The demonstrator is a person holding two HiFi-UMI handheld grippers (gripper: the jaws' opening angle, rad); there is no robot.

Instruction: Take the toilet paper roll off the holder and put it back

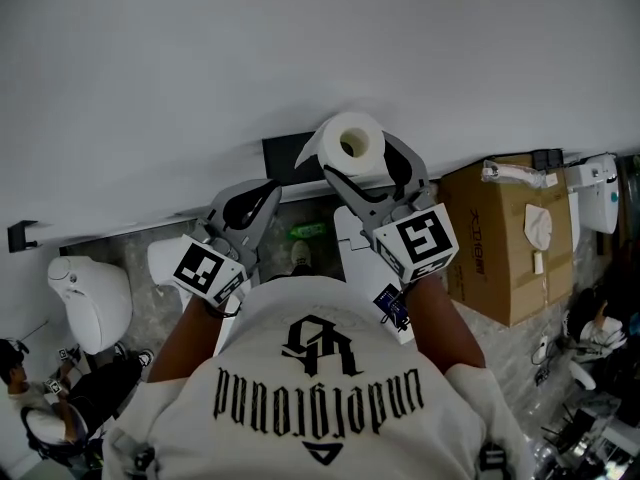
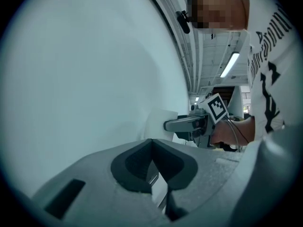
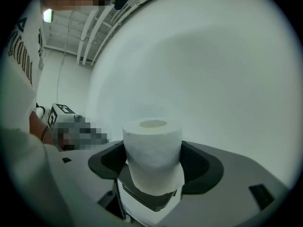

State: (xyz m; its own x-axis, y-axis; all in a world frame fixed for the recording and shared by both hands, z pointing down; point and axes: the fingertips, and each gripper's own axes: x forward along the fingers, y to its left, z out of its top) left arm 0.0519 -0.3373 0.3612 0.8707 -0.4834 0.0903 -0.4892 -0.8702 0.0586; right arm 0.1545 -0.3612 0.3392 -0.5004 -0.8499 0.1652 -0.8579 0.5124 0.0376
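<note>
My right gripper (image 1: 365, 156) is shut on the white toilet paper roll (image 1: 350, 144) and holds it up against the white wall. In the right gripper view the roll (image 3: 153, 150) stands on end between the jaws of the right gripper (image 3: 154, 162), its hollow core on top and a loose sheet hanging below. A dark rectangular holder (image 1: 288, 156) sits on the wall just left of the roll. My left gripper (image 1: 270, 190) is lower and to the left, shut with nothing in it. In its own view the left gripper (image 2: 151, 148) has its pads together, and the roll (image 2: 158, 122) shows beyond.
An opened cardboard box (image 1: 505, 243) stands on the floor to the right. A white toilet (image 1: 92, 298) is at the left, and a small black bracket (image 1: 20, 236) is on the wall. White fixtures (image 1: 598, 193) stand at the far right. A person's shirt fills the bottom.
</note>
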